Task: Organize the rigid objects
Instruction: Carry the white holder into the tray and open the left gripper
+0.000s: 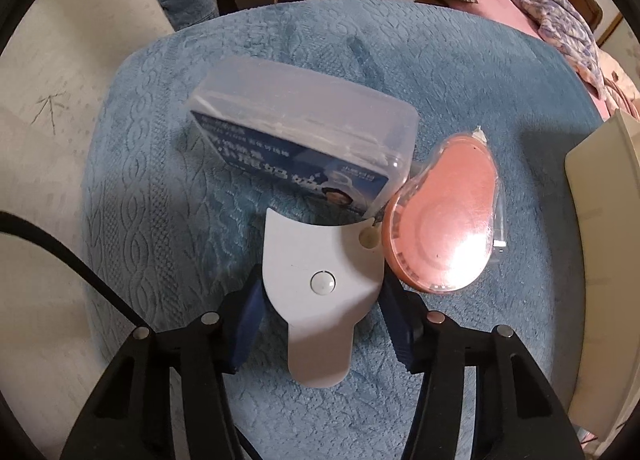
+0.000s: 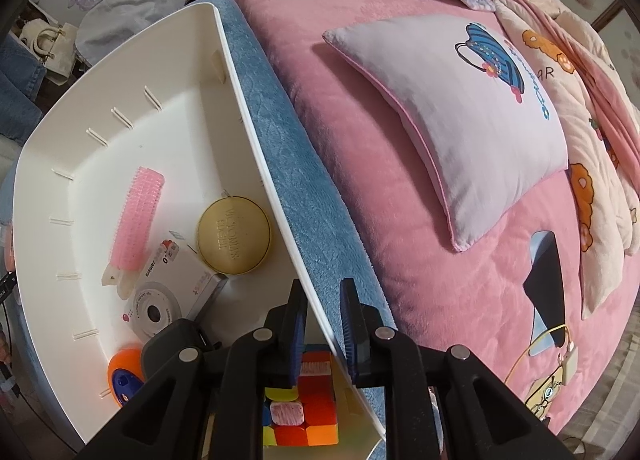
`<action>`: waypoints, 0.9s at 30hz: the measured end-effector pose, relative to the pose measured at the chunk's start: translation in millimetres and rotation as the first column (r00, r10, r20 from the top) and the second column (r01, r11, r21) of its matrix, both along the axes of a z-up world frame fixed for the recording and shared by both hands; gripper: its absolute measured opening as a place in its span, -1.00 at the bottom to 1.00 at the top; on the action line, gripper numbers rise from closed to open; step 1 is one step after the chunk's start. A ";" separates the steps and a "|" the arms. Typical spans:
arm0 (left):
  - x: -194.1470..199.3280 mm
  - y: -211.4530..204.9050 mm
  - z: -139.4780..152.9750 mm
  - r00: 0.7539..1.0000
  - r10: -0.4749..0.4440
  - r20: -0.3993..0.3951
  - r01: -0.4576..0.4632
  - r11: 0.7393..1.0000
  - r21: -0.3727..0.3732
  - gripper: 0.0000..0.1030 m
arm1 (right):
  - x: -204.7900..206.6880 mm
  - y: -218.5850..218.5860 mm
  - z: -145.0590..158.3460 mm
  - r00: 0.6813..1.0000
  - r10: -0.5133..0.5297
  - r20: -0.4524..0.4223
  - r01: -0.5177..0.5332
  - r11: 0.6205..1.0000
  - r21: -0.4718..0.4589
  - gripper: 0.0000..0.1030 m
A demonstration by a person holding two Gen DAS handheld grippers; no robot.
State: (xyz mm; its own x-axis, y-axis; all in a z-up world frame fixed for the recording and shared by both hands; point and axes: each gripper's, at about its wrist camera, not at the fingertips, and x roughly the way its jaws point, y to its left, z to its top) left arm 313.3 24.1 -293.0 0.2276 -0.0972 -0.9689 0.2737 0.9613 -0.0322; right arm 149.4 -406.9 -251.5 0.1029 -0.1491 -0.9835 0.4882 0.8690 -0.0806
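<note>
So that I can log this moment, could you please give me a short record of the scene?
surface: blue towel
loose items: clear box, pink tape dispenser, white gadget
left gripper: pads flank the white gadget; grip unclear
right gripper: closed on the bin wall
in bin: pink brush, gold tin, camera box, orange item, colour cube
left to sort: the three loose items

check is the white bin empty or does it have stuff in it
Not empty: the white bin holds a pink brush, gold round tin and puzzle cube.
</note>
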 end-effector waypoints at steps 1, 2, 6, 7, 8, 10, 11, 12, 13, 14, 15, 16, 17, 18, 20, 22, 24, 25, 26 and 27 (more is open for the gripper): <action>-1.9 1.4 -0.2 1.000 0.009 0.001 -0.009 1.000 -0.003 0.13 | 0.3 0.3 0.1 1.000 0.001 -0.001 -0.001 1.000 0.000 -0.67; -2.8 4.8 -1.6 1.000 0.017 0.001 -0.017 1.000 -0.004 0.13 | 0.4 0.3 0.0 1.000 0.005 -0.002 -0.005 1.000 0.001 -0.67; -23.9 5.4 -2.2 0.999 0.040 -0.005 -0.039 0.999 0.011 0.13 | -0.1 0.2 -0.4 1.000 0.015 -0.001 -0.014 1.000 0.011 -0.67; -29.8 4.8 -2.2 0.999 0.043 -0.005 -0.043 0.999 0.020 0.13 | -0.3 0.1 -0.3 1.000 0.018 0.000 -0.018 1.000 0.015 -0.67; -34.9 4.0 -2.0 0.999 0.046 -0.006 -0.046 0.999 0.025 0.13 | -0.5 0.0 -0.5 1.000 0.022 0.001 -0.022 1.000 0.018 -0.67; -48.1 3.4 -2.1 0.999 0.053 -0.012 -0.052 0.998 0.035 0.13 | -0.8 -0.1 -0.5 0.999 0.034 0.003 -0.034 0.999 0.026 -0.67; -54.4 2.8 -1.4 0.998 0.058 -0.014 -0.057 0.998 0.039 0.13 | -0.6 -0.4 -0.4 0.999 0.040 0.004 -0.041 0.999 0.029 -0.67; -60.8 1.9 -0.4 0.998 0.062 -0.020 -0.061 0.997 0.040 0.13 | -0.8 -0.2 -0.4 0.999 0.050 0.006 -0.050 0.998 0.034 -0.68; -65.6 1.6 -0.1 0.997 0.069 -0.023 -0.068 0.997 0.041 0.13 | -0.6 0.0 0.1 0.998 0.057 0.008 -0.057 0.998 0.037 -0.67; -73.3 0.7 0.9 0.997 0.077 -0.027 -0.076 0.996 0.048 0.13 | -0.7 0.0 0.0 0.998 0.066 0.010 -0.066 0.997 0.042 -0.67; -78.3 -4.2 1.0 0.996 0.084 -0.028 -0.083 0.995 0.055 0.13 | -0.8 0.1 0.0 0.997 0.075 0.012 -0.076 0.996 0.046 -0.68; -83.6 -5.3 2.1 0.995 0.091 -0.028 -0.090 0.994 0.060 0.13 | -0.9 0.3 0.1 0.996 0.093 0.015 -0.094 0.994 0.053 -0.68; -90.1 -6.7 3.9 0.994 0.102 -0.027 -0.100 0.993 0.064 0.13 | -0.8 0.3 -0.1 0.994 0.105 0.016 -0.106 0.993 0.058 -0.68; -95.7 -8.2 5.4 0.993 0.111 -0.027 -0.109 0.992 0.066 0.13 | -0.7 0.1 0.0 0.993 0.116 0.018 -0.117 0.991 0.066 -0.68; -107.2 -11.9 9.4 0.990 0.136 -0.028 -0.134 0.989 0.067 0.13 | -0.8 -0.7 0.2 0.990 0.138 0.024 -0.139 0.987 0.085 -0.68; -120.8 -17.2 15.5 0.986 0.164 -0.025 -0.162 0.985 0.058 0.13 | -0.7 -0.5 0.5 0.986 0.165 0.031 -0.167 0.981 0.099 -0.68; -135.6 -23.6 22.9 0.982 0.190 -0.017 -0.189 0.981 0.039 0.13 | -0.9 -1.4 0.1 0.983 0.182 0.036 -0.185 0.976 0.113 -0.68; -140.7 -26.3 26.6 0.980 0.201 -0.013 -0.200 0.979 0.033 0.13 | -0.5 -1.1 0.0 0.979 0.202 0.036 -0.205 0.971 0.121 -0.68; -146.4 -29.5 31.2 0.977 0.213 -0.007 -0.213 0.977 0.023 0.13 | -0.4 -1.1 -0.1 0.975 0.217 0.036 -0.220 0.967 0.126 -0.68; -151.9 -31.8 36.6 0.974 0.226 0.002 -0.226 0.974 0.010 0.13 | -0.2 -1.0 0.2 0.972 0.234 0.038 -0.237 0.963 0.131 -0.68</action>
State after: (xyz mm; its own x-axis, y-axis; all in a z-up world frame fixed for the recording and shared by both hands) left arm 161.4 -7.7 -256.4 0.2437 -0.0330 -0.9693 0.0490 0.9986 -0.0216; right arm 149.2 -408.0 -251.3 0.1407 0.0144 -0.9899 0.2688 0.9618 0.0522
